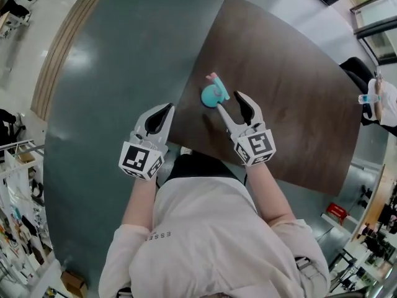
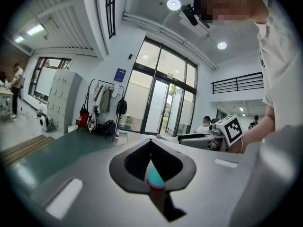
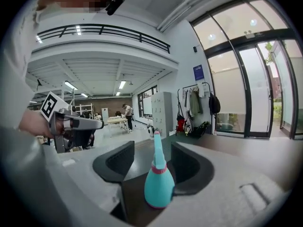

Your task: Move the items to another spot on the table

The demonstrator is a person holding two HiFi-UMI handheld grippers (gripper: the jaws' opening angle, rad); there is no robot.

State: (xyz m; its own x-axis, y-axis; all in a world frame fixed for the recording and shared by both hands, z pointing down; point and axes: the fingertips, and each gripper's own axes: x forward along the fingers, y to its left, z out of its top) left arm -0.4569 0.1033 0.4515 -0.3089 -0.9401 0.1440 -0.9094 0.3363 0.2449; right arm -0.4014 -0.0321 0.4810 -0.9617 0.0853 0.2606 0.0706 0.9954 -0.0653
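A teal squeeze bulb (image 1: 213,94) with a pink collar and a thin nozzle stands upright on the dark brown table (image 1: 291,98). My right gripper (image 1: 234,100) is open around it. The bulb (image 3: 158,186) sits between the two black pads with a gap on each side. My left gripper (image 1: 166,110) hovers at the table's near left edge, and its fingertips meet. A small teal shape with a pink band (image 2: 154,176) shows in the hollow behind those tips. I cannot tell whether it is gripped. The right gripper (image 2: 208,140) also appears in the left gripper view.
The table's curved left edge (image 1: 186,98) borders a dark green floor (image 1: 105,117). A seated person (image 1: 381,101) with a bottle is at the table's far right. A red box (image 1: 336,212) lies on the floor at the lower right.
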